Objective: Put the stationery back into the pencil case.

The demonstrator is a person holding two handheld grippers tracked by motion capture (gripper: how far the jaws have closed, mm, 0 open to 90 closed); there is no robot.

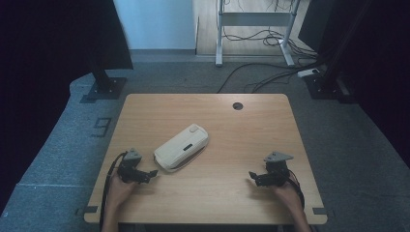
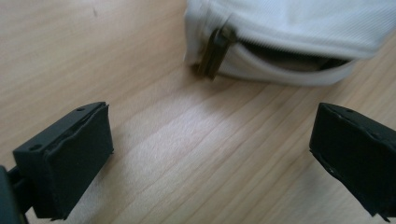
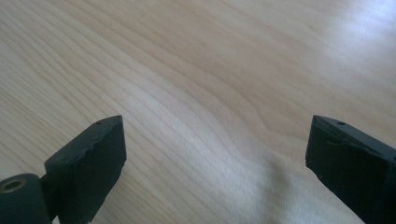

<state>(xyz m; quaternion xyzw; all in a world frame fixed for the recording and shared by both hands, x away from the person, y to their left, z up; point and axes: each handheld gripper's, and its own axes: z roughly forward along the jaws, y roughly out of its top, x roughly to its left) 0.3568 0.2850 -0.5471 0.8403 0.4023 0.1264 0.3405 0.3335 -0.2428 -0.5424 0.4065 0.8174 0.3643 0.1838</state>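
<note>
Left gripper (image 1: 151,174) sits at the table's (image 1: 212,203) near edge, jaws spread wide, nothing between them, just short of the pouch (image 1: 181,147). Right gripper (image 1: 252,177) is level with it, well apart from the pouch to that thing's right, jaws also spread and empty over bare wood. The white pouch lies flat mid-table, angled; its zip pull (image 2: 215,51) faces the left gripper, zip partly open.
</note>
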